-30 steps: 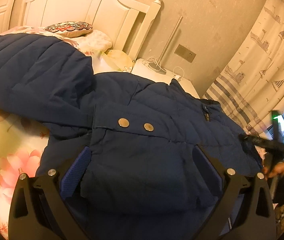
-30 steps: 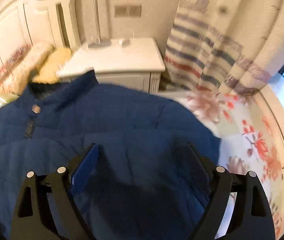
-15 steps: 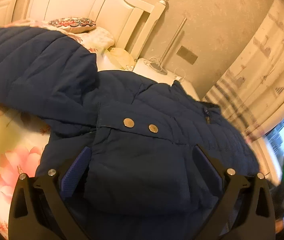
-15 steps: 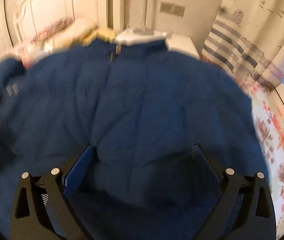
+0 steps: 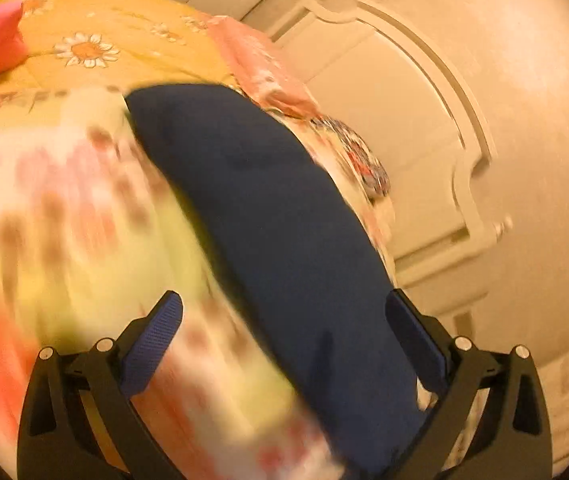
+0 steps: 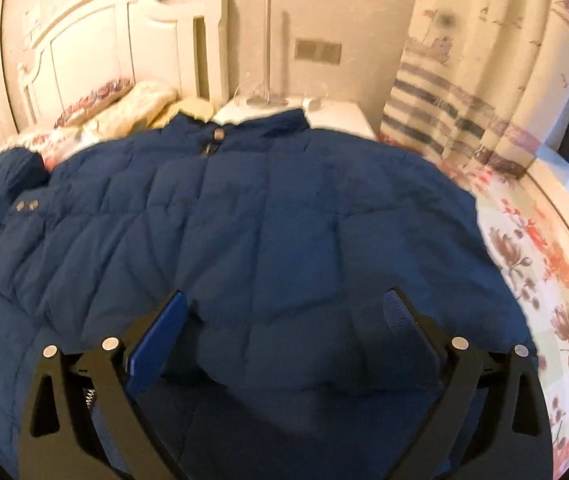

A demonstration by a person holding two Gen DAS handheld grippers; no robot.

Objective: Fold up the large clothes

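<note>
Right gripper (image 6: pixel 284 312): jaws wide open, nothing clamped, pointing down over blue puffer jacket (image 6: pixel 244 232). Jacket spread flat on floral bedsheet (image 6: pixel 544 264), directly under and ahead of fingers; collar at far end toward nightstand (image 6: pixel 340 118), snap buttons (image 6: pixel 24 205) far left of gripper by bunched sleeve.

Left gripper (image 5: pixel 284 312): jaws wide open, no grip. View blurred and rolled. Blue jacket sleeve (image 5: pixel 268 216) runs diagonally between fingers, nearer right finger; contact with pad unclear. Headboard (image 5: pixel 424 120) beyond, right of gripper.
</note>
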